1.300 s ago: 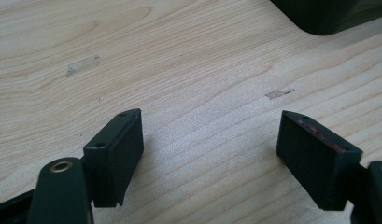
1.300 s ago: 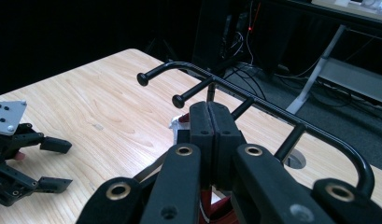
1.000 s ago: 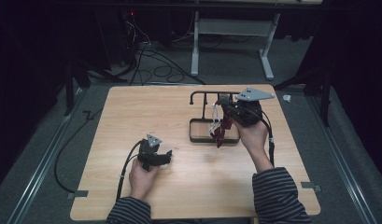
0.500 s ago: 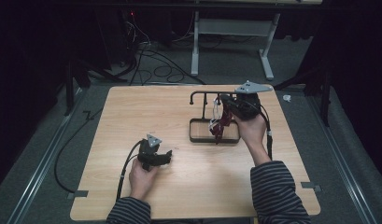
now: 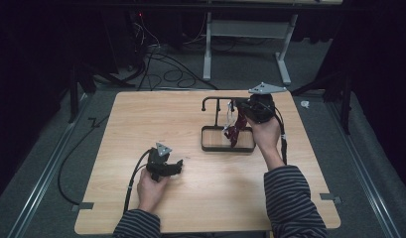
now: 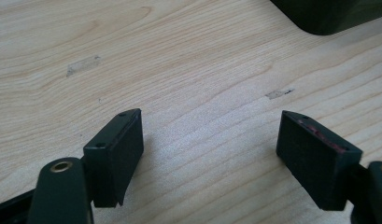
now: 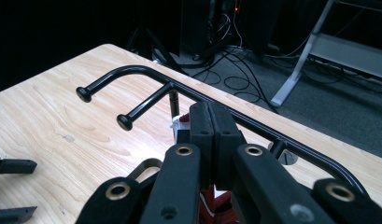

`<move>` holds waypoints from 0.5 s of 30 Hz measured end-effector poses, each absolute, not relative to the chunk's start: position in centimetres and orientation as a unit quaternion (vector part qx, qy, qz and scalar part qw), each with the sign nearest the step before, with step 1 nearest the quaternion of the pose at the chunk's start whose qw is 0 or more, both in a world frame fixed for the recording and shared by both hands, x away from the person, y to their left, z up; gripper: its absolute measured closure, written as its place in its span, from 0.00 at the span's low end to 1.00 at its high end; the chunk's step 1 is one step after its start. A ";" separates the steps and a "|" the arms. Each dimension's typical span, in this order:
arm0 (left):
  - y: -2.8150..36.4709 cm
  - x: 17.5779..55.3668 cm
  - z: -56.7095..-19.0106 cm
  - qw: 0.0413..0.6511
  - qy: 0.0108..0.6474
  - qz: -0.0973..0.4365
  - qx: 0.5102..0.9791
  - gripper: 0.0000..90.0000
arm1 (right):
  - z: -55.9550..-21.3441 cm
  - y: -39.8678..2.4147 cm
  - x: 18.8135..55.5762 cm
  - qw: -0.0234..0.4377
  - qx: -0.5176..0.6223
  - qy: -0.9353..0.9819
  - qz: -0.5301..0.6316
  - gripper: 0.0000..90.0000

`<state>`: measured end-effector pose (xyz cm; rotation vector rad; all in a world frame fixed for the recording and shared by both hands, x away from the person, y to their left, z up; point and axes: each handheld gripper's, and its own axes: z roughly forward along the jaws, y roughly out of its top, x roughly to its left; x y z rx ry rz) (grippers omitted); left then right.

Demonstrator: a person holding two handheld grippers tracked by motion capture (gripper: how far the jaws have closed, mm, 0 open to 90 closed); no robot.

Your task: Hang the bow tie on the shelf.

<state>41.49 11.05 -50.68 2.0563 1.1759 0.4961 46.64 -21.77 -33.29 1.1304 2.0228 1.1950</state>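
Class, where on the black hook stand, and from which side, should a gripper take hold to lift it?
Grip the stand by its top rail, coming from above with the jaws astride it. The rail is thin, round and level, standing clear above the tray base.

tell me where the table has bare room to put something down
The wooden table lies bare along its whole far-left stretch, from the left gripper up to the far edge, and along the near edge between the two sleeves. It is crowded at the far right, where the right gripper works over the black rack.
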 end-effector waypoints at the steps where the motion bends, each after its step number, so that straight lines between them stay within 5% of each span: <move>1: 11.0 41.5 -50.7 0.353 0.455 0.192 0.795 0.26 | -33.3 -21.8 46.6 0.264 0.418 0.748 0.442 1.00; 15: 11.0 41.5 -50.7 0.353 0.455 0.192 0.795 0.26 | -34.1 -21.9 47.8 0.258 0.435 0.750 0.426 1.00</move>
